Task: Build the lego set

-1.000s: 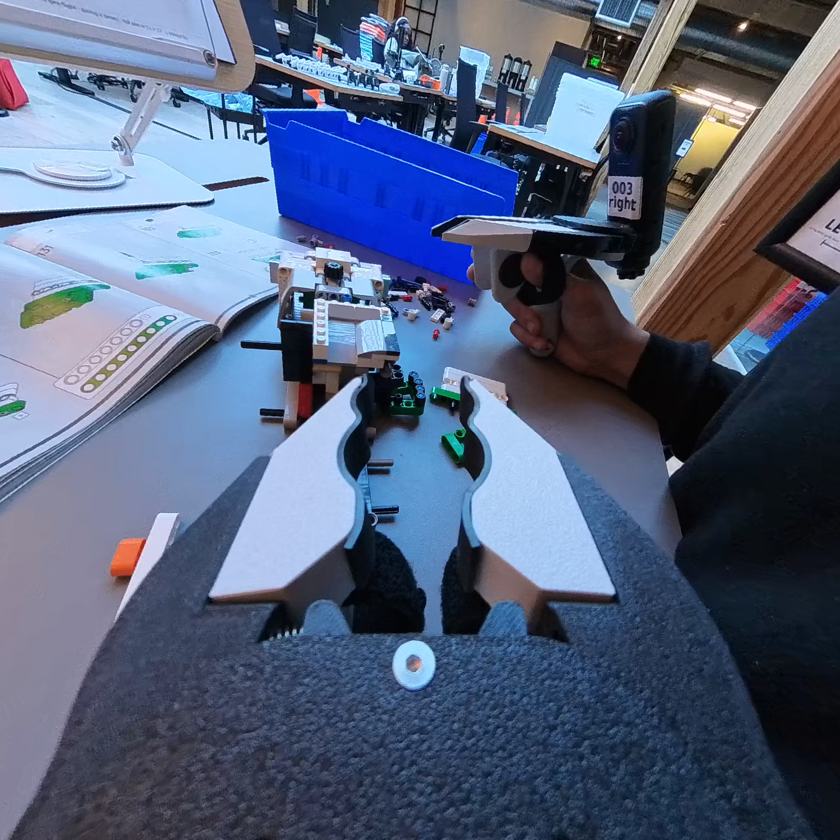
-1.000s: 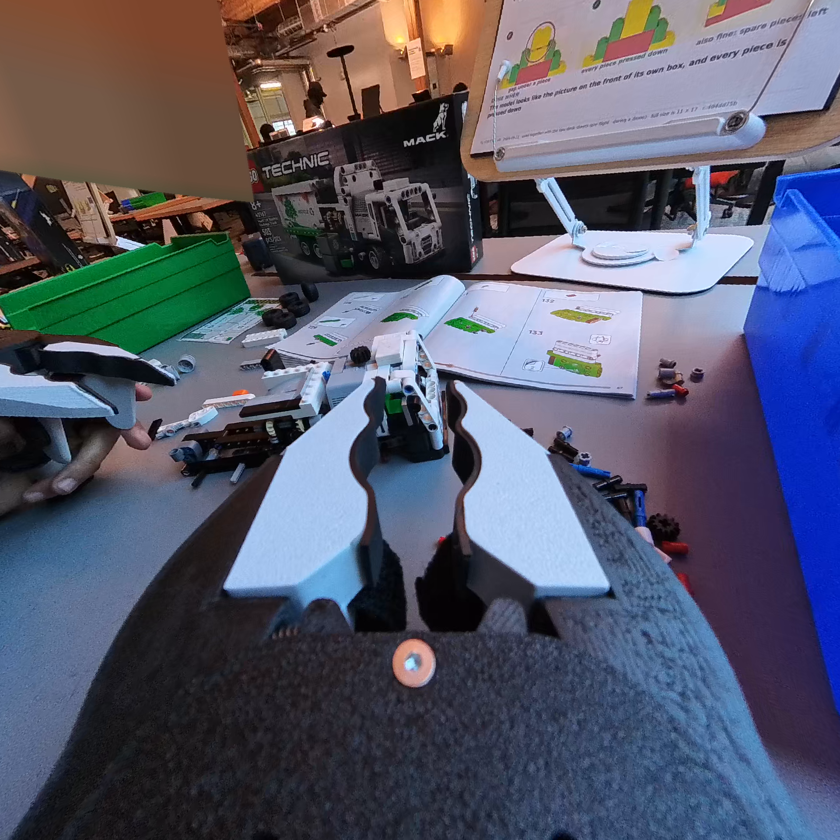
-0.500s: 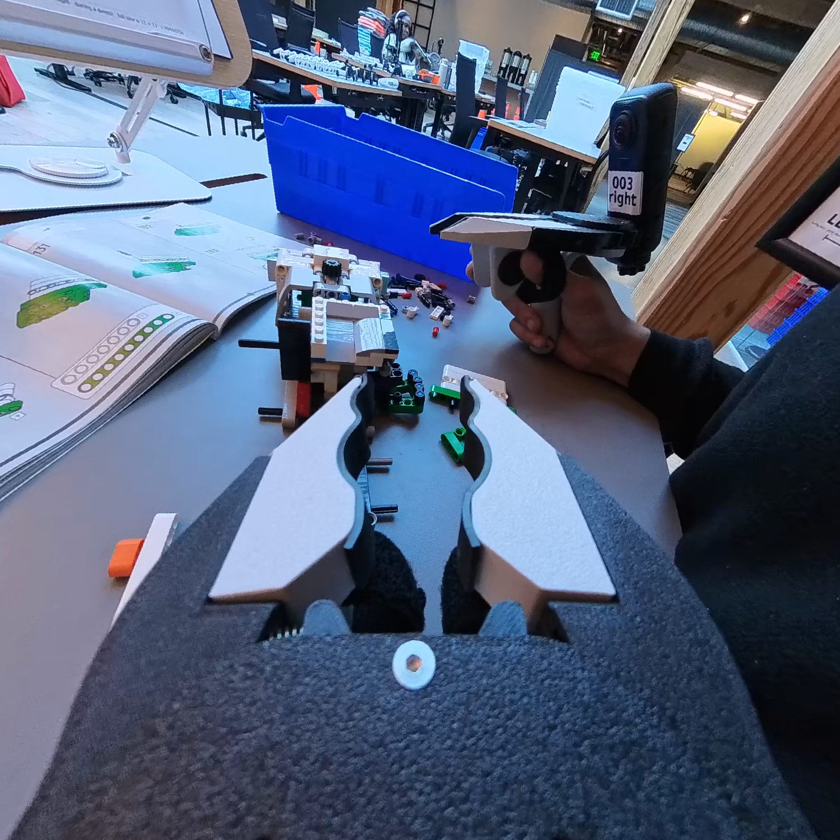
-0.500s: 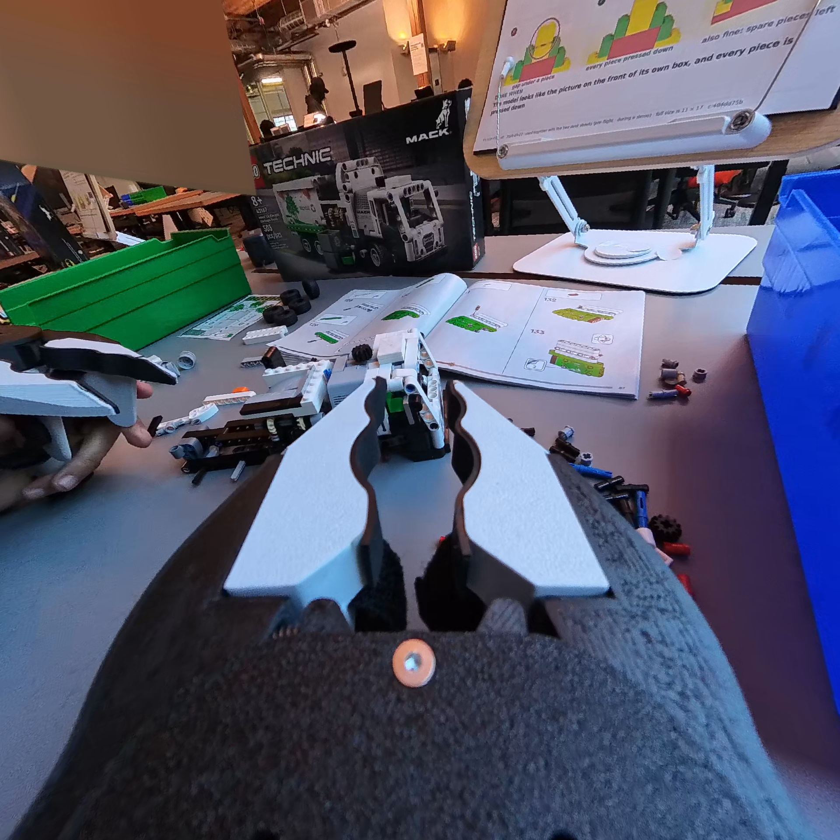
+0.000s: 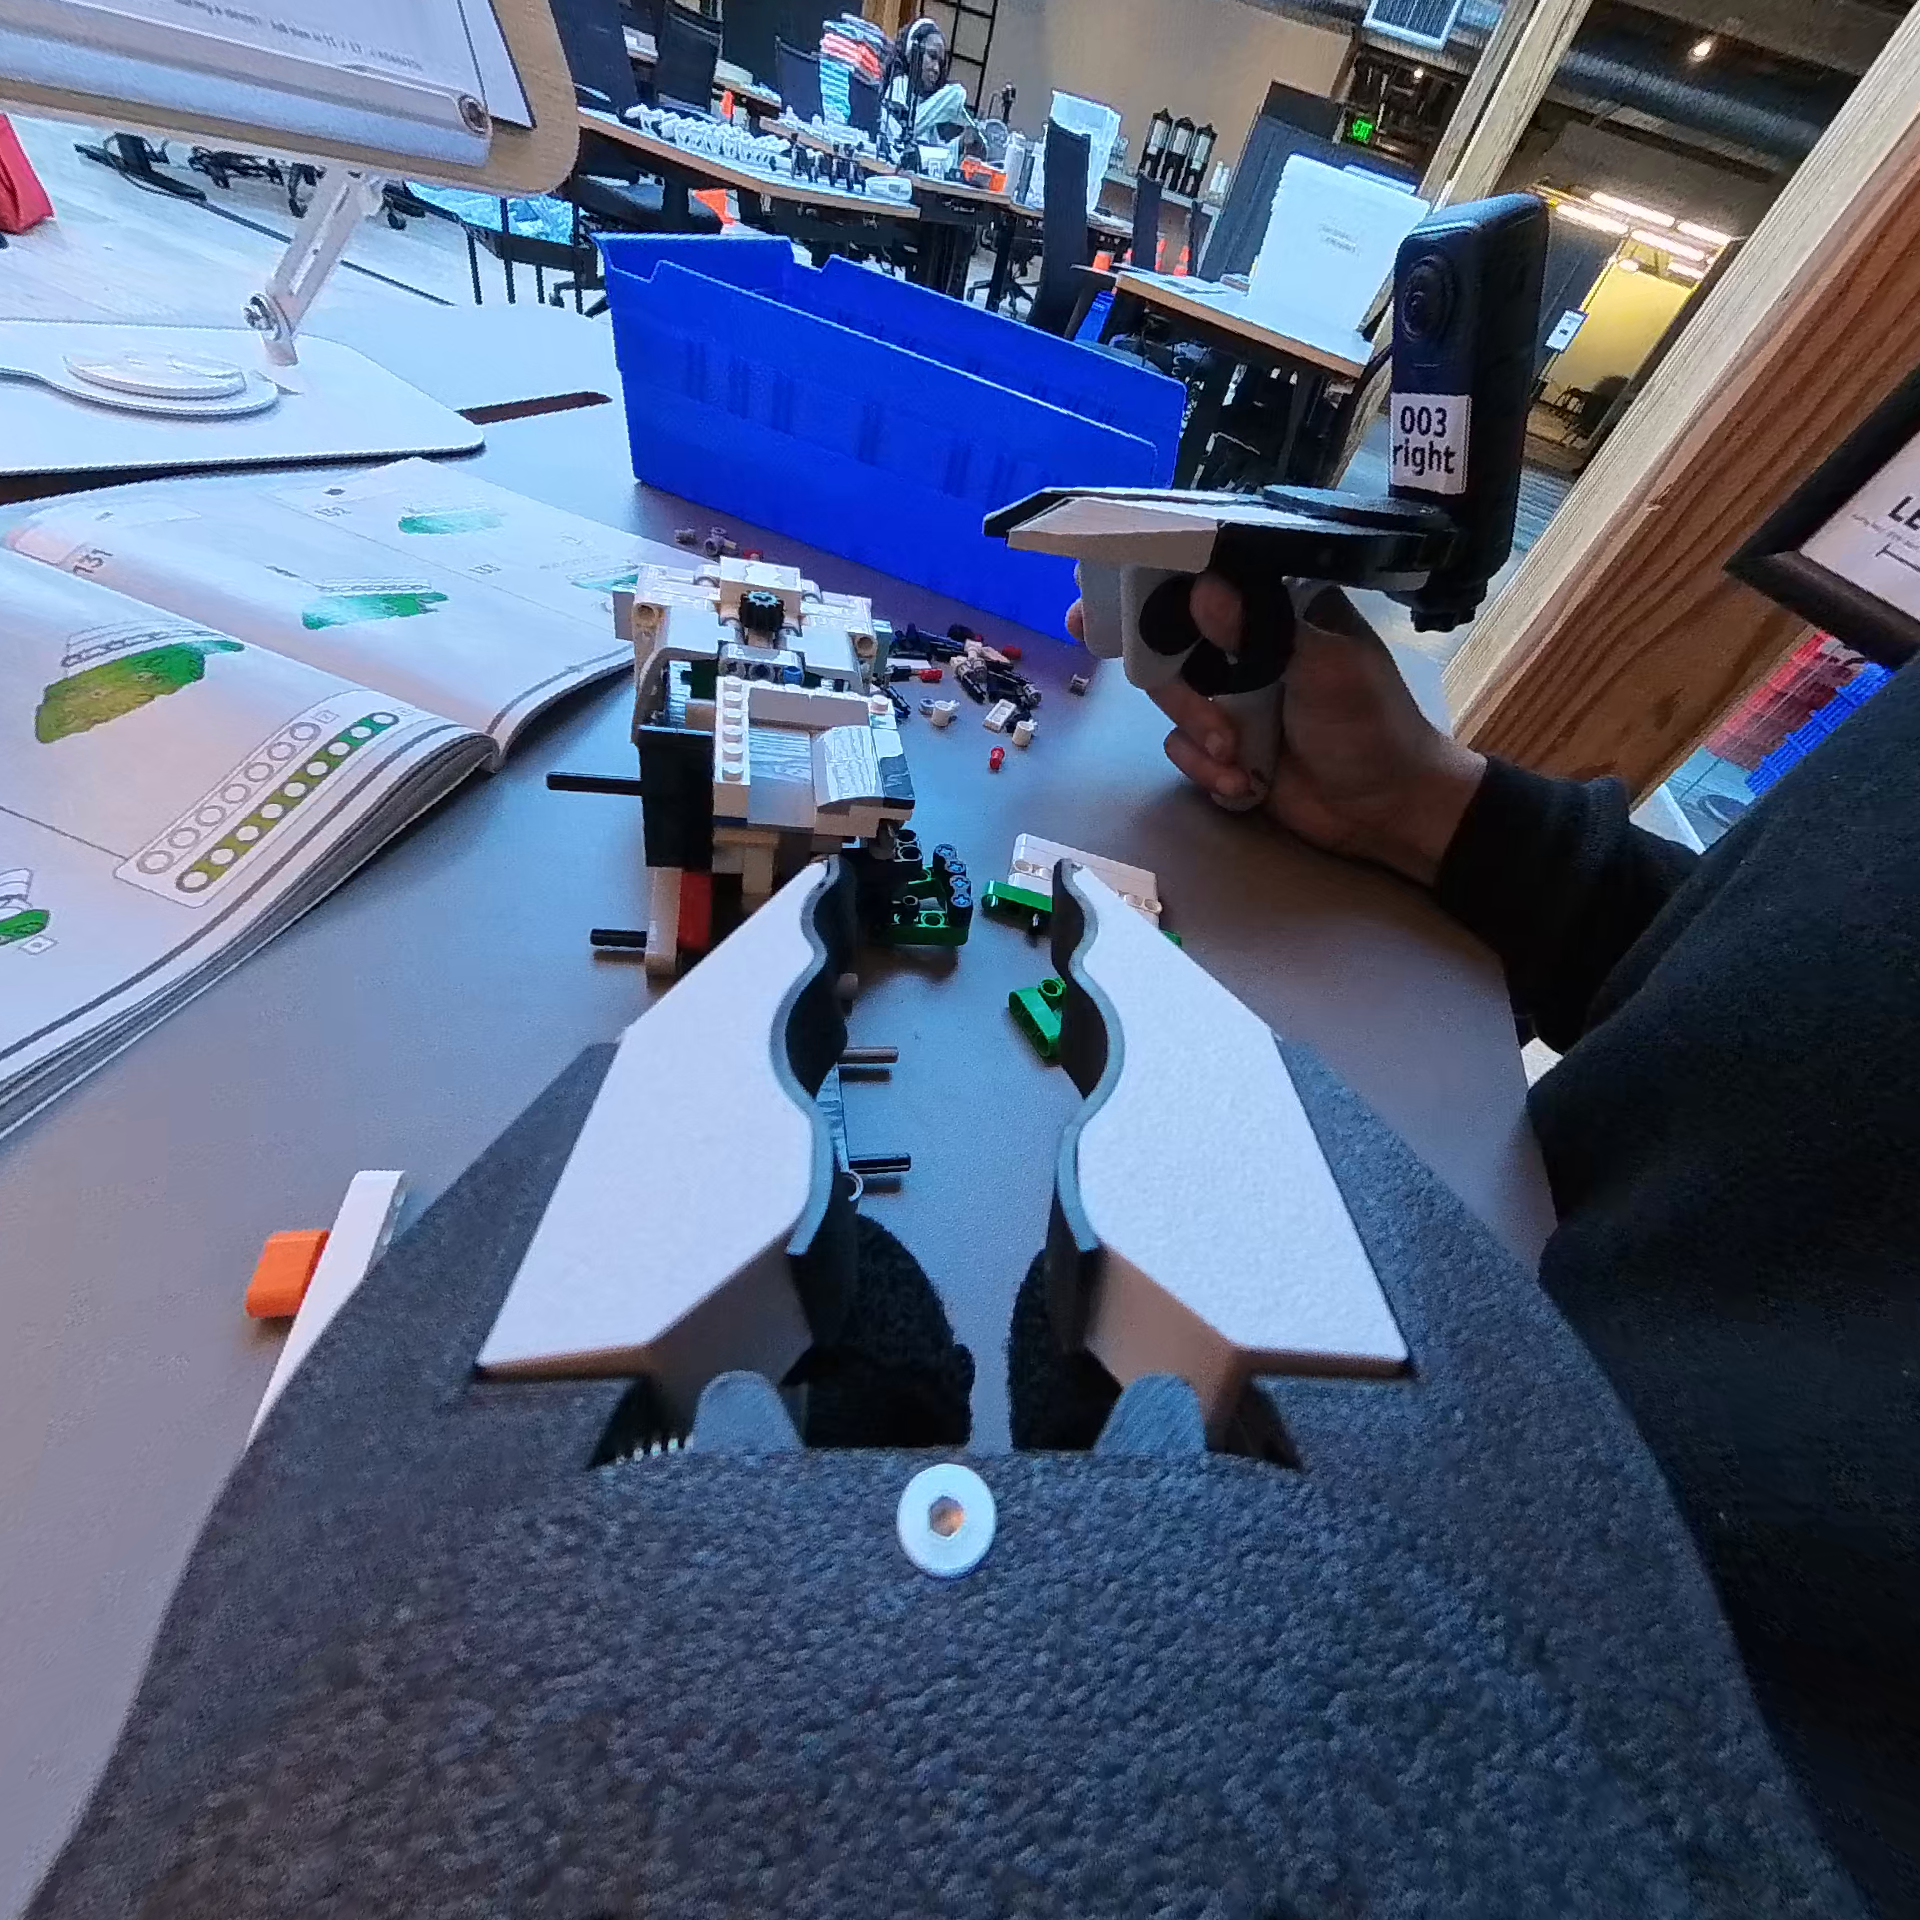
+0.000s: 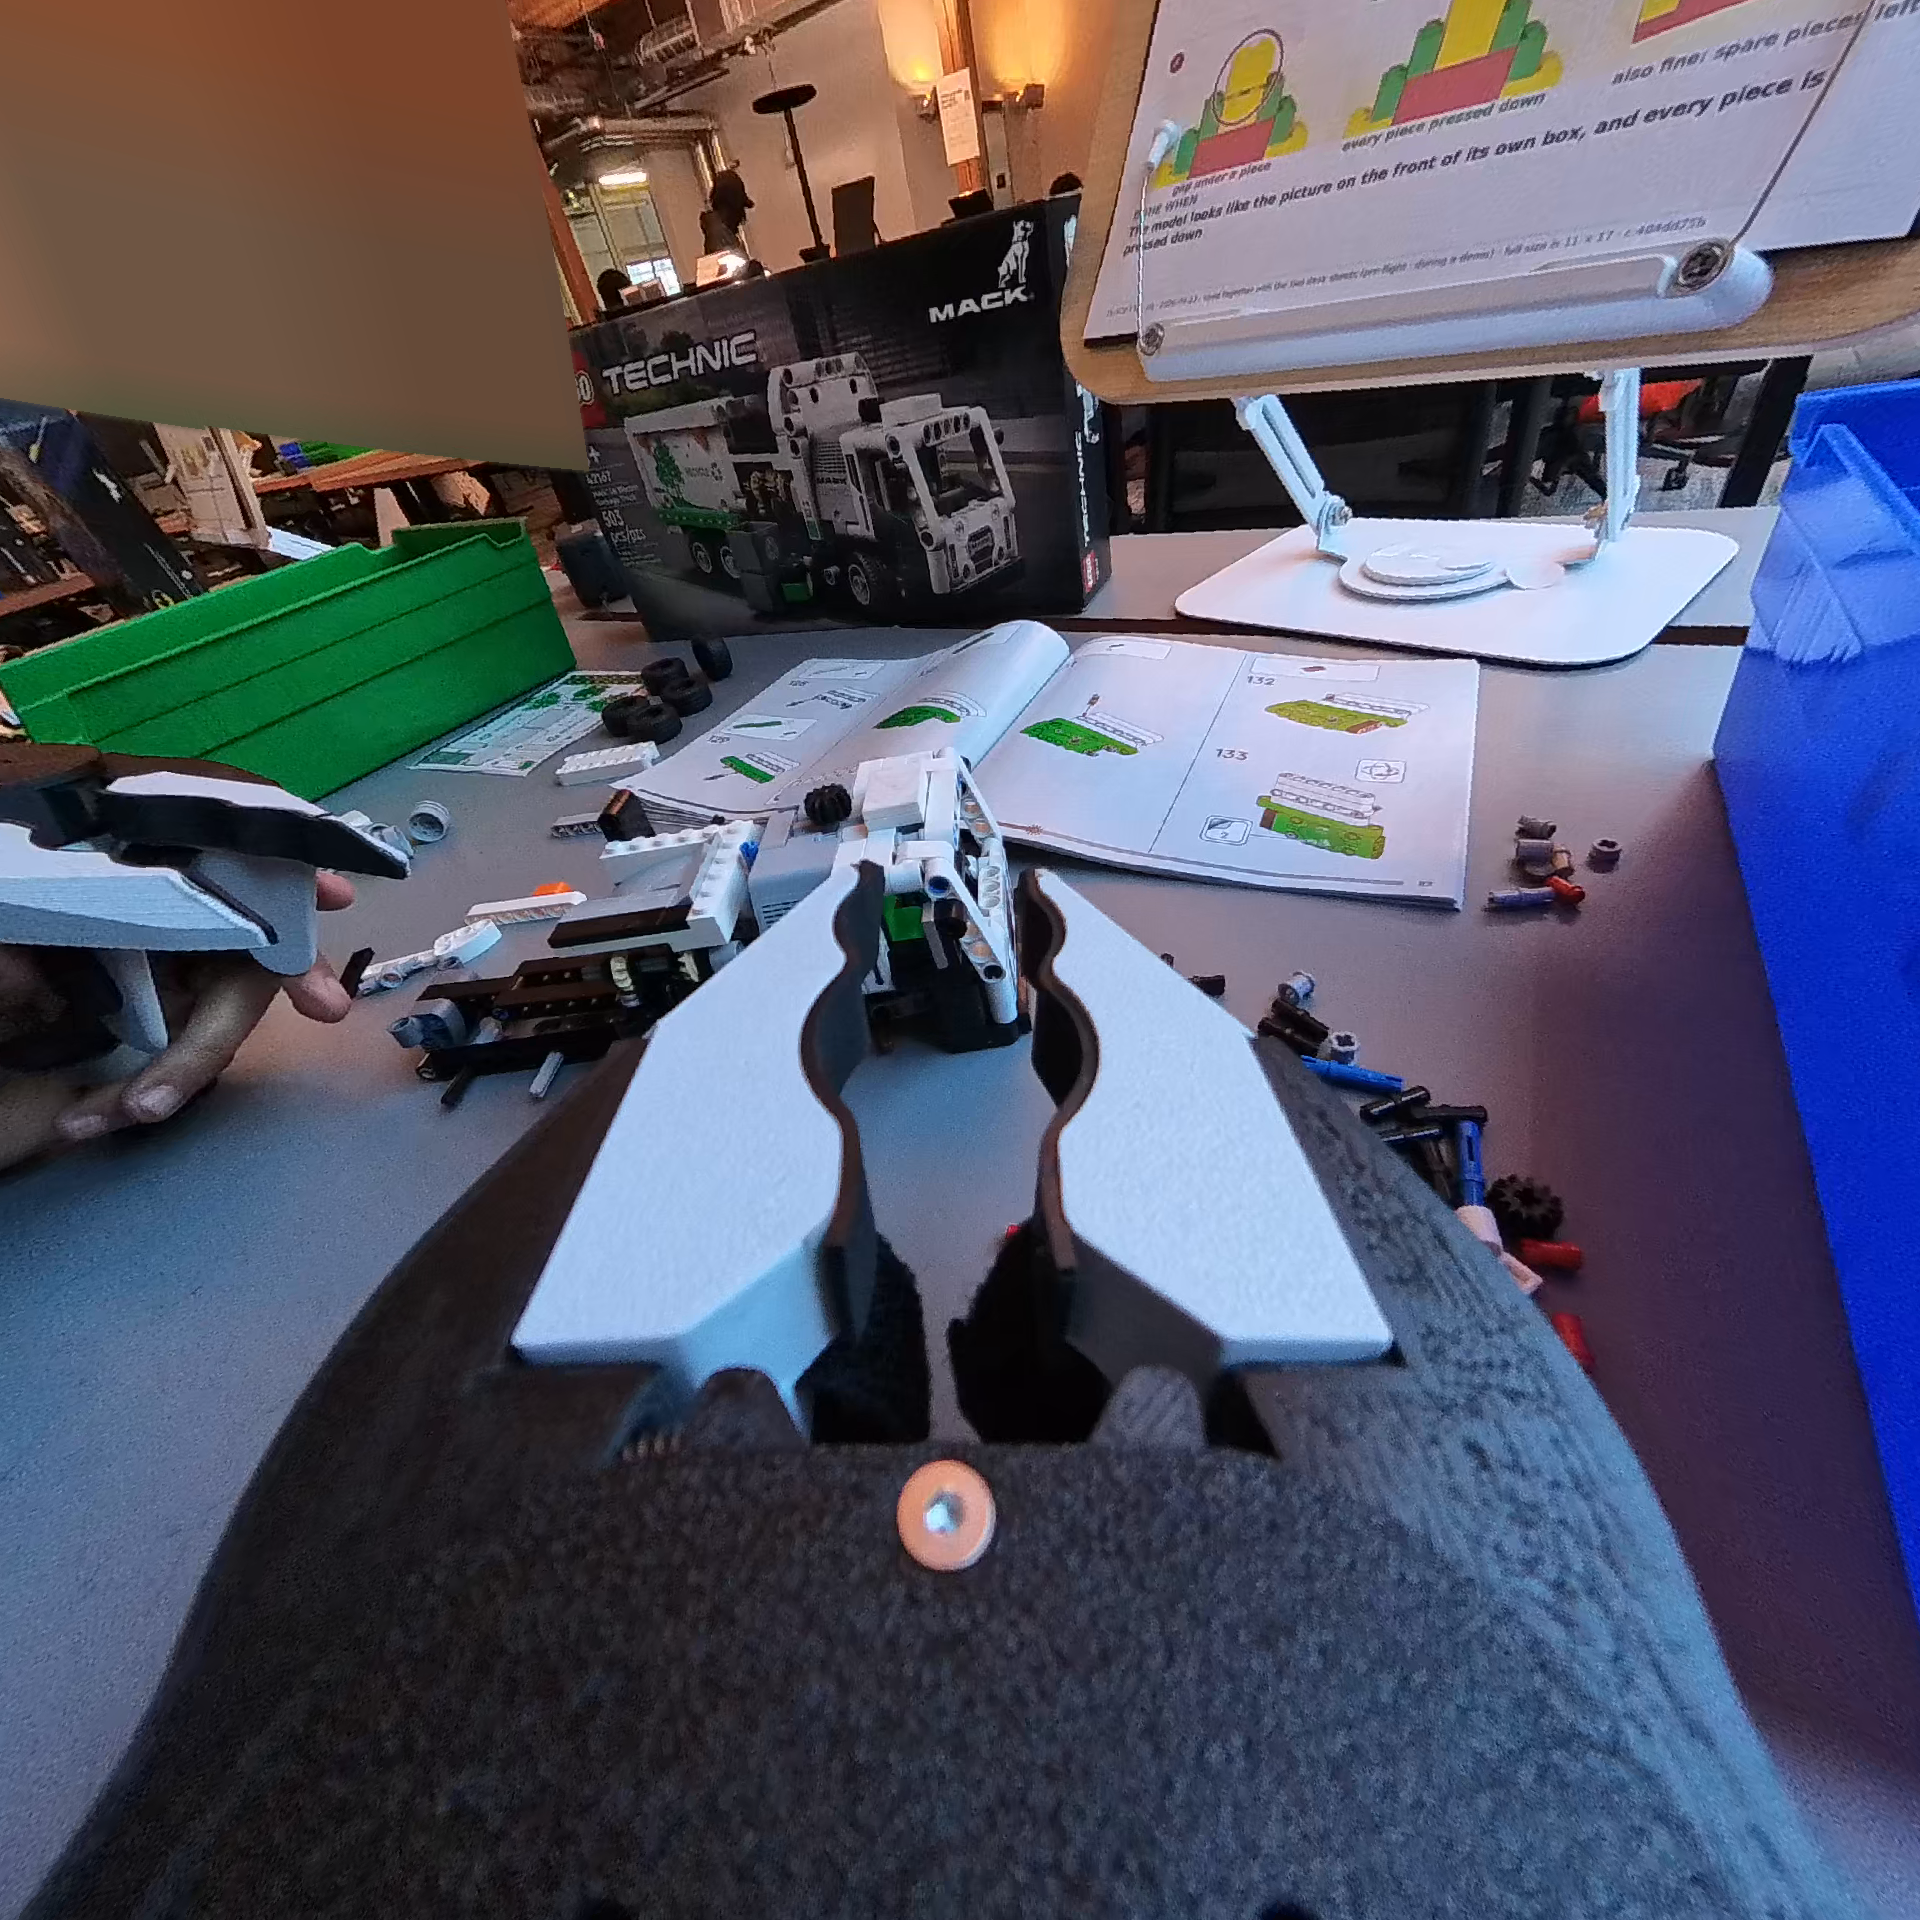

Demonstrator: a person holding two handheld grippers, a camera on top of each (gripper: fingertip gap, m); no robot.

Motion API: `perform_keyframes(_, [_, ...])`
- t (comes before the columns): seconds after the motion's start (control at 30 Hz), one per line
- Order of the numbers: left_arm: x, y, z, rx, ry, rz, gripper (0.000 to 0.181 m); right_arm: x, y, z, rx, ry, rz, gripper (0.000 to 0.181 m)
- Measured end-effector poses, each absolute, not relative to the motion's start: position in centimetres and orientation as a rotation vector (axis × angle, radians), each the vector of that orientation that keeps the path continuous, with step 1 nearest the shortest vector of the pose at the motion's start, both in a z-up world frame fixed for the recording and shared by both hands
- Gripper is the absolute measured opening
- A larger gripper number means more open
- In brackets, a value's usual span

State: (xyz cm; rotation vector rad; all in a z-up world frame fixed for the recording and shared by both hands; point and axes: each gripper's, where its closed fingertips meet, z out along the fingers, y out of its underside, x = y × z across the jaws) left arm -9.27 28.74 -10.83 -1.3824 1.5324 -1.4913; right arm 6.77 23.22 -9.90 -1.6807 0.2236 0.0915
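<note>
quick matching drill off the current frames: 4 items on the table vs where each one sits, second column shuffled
Things:
1. Blue plastic bin
2. Green plastic bin
3. Loose black rubber tyres
4. Open instruction booklet

Places, as the right wrist view shows them:
A. Far left of the table
B. Right edge of the table
C. Just behind the half-built white and black truck model
D. In front of the black set box, left of the booklet

Pairs: 1-B, 2-A, 3-D, 4-C
</note>
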Motion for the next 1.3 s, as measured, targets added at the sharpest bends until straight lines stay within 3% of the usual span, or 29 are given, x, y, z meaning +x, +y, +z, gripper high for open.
perform_keyframes(0.83, [-9.2, 26.7, -12.0, -1.257, 1.674, -1.296, 0.031, 2.2, 22.9, -11.9, -1.871, 0.008, 0.103, 0.025])
perform_keyframes(1.0, [-9.0, 25.5, -13.0, -1.205, 1.768, -1.190, 0.031, -1.5, 19.9, -16.0, -2.194, -0.091, 0.150, 0.053])
perform_keyframes(1.3, [-9.5, 23.0, -11.2, -1.153, 1.777, -1.200, 0.029, -2.2, 18.9, -18.9, -2.306, 0.049, -0.017, 0.049])
